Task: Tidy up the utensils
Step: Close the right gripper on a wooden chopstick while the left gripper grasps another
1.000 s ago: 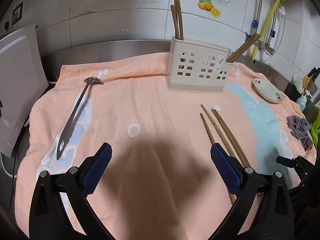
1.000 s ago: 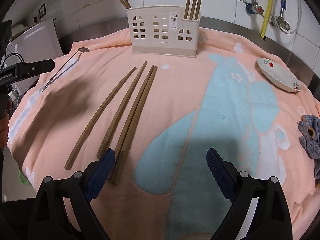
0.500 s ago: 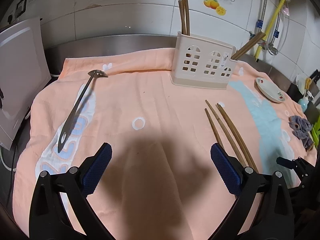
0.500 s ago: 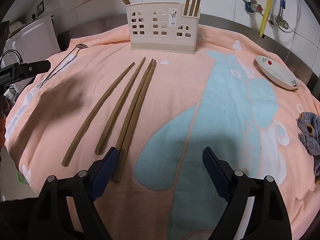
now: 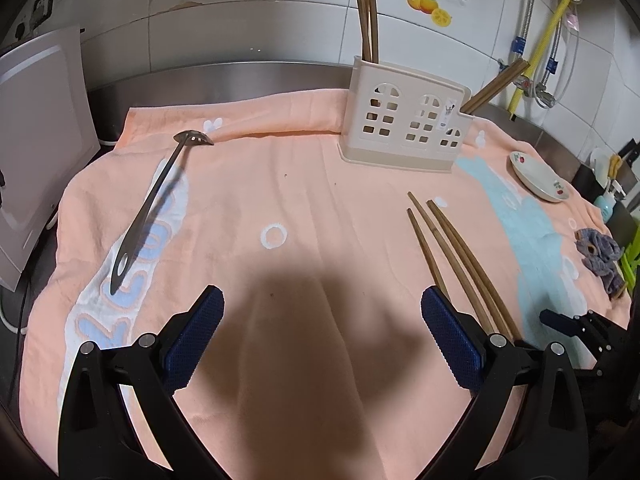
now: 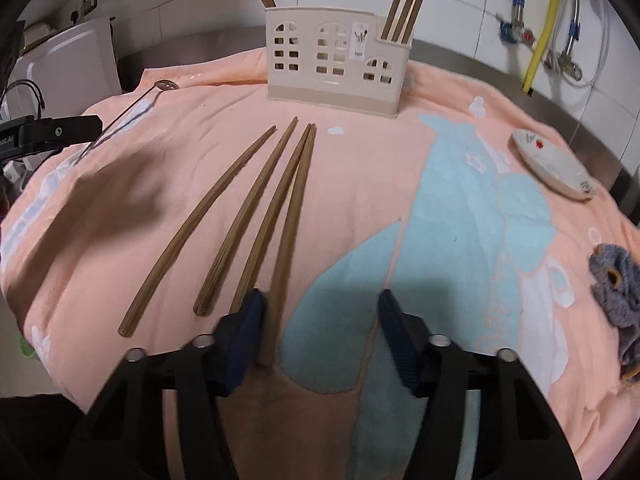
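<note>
Several brown chopsticks [image 6: 256, 216] lie side by side on the peach towel [image 6: 360, 160]. My right gripper [image 6: 320, 312] hovers low over their near ends with its jaws closing. The rightmost chopstick [image 6: 294, 216] has its near end between the jaws, beside the left pad [image 6: 240, 336]; the right pad is clear of it. A beige utensil holder [image 6: 332, 68] at the back holds more chopsticks. My left gripper [image 5: 322, 312] stands open over bare towel, nothing between its fingers. A metal slotted spoon [image 5: 156, 196] lies to its left.
A small white dish [image 6: 552, 164] sits at the right near the steel counter edge. A grey cloth [image 6: 616, 284] is bunched at the towel's right side. A white board [image 5: 36, 140] leans at the far left. Pipes run down the tiled wall.
The right gripper's jaws have narrowed a good deal and shifted slightly left, so the rightmost chopstick's near end now lies between them. The left gripper has stayed open and nearly still.
</note>
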`<state>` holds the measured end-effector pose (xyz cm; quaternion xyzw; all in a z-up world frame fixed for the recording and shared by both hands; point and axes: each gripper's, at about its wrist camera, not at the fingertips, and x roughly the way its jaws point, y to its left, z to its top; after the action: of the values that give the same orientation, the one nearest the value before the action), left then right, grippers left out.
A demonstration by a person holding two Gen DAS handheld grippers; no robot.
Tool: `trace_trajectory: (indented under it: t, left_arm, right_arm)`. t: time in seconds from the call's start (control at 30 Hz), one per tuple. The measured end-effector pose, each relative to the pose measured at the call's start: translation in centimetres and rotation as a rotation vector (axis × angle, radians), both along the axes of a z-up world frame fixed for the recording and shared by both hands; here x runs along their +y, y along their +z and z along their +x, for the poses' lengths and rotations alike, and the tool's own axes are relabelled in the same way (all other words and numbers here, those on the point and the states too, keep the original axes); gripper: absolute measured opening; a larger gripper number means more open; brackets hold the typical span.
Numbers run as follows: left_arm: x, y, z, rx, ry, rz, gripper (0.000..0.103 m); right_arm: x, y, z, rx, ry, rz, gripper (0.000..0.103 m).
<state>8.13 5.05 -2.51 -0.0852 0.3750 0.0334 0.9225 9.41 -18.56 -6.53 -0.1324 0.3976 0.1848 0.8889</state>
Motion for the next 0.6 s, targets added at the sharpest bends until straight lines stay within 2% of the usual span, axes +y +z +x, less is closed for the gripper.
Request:
trace_trajectory:
  t: [0.3,0.6]
  left_arm:
    - [-1.1,-0.9,-0.3,0.023,-0.036,-0.012,0.098]
    - [-4.4,-2.5,-0.8,0.062,-0.113,-0.027,0.098]
  right_arm:
    - [0.1,0.0,0.3,-0.008,0.013,0.026,0.034]
    - [-0.1,-0.1,0.3,-0.019,0.012,0.038,0.012]
